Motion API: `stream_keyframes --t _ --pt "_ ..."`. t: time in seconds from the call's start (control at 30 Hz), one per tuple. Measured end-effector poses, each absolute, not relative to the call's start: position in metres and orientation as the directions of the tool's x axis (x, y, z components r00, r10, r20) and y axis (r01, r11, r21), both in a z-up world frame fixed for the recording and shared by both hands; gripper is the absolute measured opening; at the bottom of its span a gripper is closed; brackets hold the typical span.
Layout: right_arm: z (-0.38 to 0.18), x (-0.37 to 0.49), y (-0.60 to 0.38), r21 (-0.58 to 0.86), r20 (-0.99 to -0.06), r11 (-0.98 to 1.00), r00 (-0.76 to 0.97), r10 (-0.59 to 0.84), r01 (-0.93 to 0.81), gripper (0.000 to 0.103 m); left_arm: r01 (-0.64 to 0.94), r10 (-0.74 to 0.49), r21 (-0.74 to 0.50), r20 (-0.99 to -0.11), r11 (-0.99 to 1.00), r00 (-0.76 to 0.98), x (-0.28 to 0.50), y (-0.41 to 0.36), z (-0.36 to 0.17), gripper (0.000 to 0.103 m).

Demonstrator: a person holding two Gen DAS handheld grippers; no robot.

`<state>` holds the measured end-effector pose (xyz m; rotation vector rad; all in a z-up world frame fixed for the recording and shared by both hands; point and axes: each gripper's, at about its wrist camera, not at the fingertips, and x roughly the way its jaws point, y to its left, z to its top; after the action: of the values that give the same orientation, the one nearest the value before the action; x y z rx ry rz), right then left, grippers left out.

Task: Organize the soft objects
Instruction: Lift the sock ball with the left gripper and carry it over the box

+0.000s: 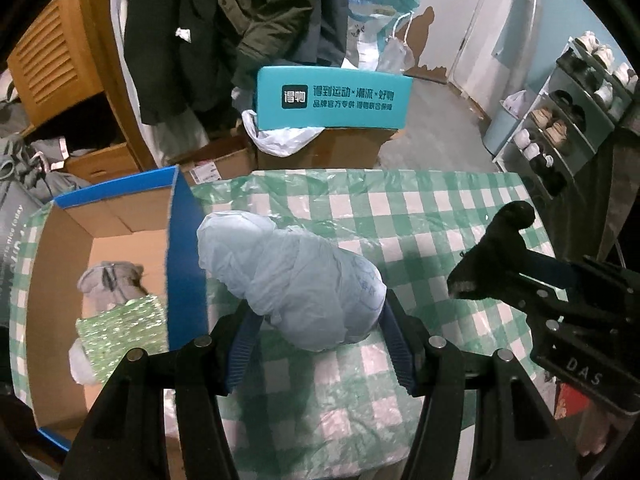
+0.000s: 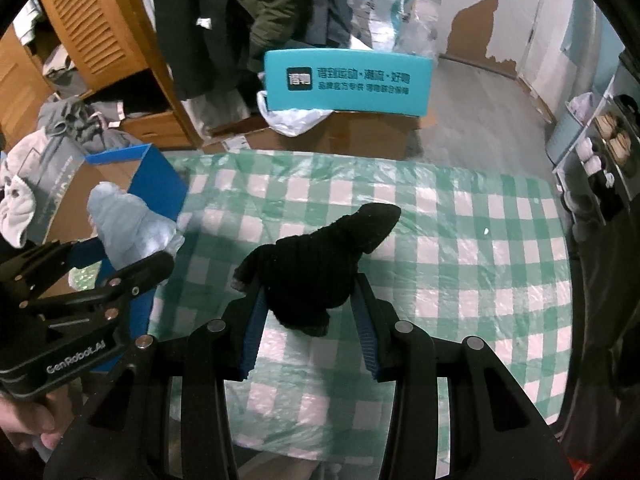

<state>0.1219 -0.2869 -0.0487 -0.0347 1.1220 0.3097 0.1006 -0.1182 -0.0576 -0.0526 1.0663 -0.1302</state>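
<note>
- Here, the left gripper (image 1: 320, 340) has its two blue-padded fingers closed part-way around a pale blue crumpled bundle (image 1: 292, 276), which bulges out in front of the pads and above them.
- The bundle sits over the green-and-white checked tablecloth (image 1: 420, 216), right beside the blue outer wall of the cardboard box (image 1: 186, 264) — whether it touches the cloth or is lifted clear, I cannot tell from the left wrist view.
- In the right wrist view the same bundle (image 2: 128, 224) pokes up from the left gripper (image 2: 120, 252) at the box's near corner.
- The right gripper (image 2: 310, 316) is clamped on a black knitted item (image 2: 320, 264); its fingers are a moderate way apart with the fabric filling the gap, one end stretching forward and up, the other drooping to the left.
- From the left wrist view, that black item (image 1: 492, 252) hangs off the right gripper (image 1: 520, 276) above the right part of the table.
- Inside the box lie a grey soft toy or garment (image 1: 110, 284) and a shiny green sequinned piece (image 1: 124, 324), touching each other.
- Beyond the table stands a teal box with printed lettering (image 1: 336, 98) on brown cartons, with dark coats (image 1: 240, 12) hanging behind.
</note>
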Motion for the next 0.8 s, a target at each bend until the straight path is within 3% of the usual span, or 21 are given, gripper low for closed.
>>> stream_keyframes --t 0.43,0.8 --pt "-0.037 0.11 -0.26 0.127 -0.878 0.937 0.402 0.259 -0.325 0.04 0.059 -0.087 -0.066 -0.855 0.996 0.511 0.068 -0.093 -0.05 0.06" --pt "-0.03 0.099 -0.228 0.137 -0.867 0.91 0.397 0.301 -0.392 0.04 -0.005 -0.089 -0.107 -0.853 0.994 0.514 0.047 -0.059 -0.054 0.06"
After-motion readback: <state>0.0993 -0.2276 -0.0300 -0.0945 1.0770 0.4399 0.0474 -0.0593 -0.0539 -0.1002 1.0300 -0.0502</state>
